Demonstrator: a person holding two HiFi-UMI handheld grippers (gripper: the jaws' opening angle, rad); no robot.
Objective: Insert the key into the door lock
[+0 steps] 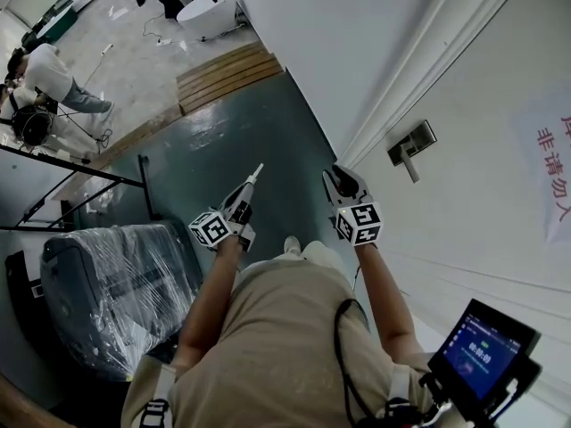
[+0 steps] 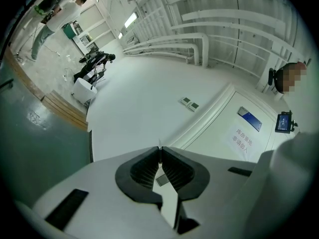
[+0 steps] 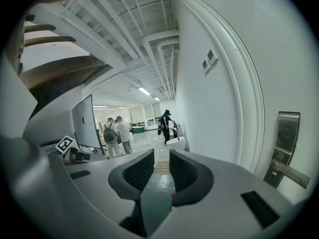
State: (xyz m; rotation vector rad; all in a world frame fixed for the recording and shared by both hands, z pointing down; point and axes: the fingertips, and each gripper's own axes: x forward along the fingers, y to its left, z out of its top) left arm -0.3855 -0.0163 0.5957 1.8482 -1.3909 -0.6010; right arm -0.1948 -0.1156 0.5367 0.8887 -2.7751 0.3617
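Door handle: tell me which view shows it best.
Right gripper view: the door handle and its metal plate sit close up at the right edge. Head view shows the handle small, from above. Left gripper view lacks it.

Left gripper (image 1: pixel 257 172) is showing white, pads blk; grey key (image 2: pixel 162 179) sitting btwn its jaws. Its marker cube (image 1: pixel 211 228) is wearing blk-&-white squares. Floor (image 1: pixel 268 123) below jaws is looking dark teal; door (image 1: pixel 464 230) right of them showing white w/ red lettering.
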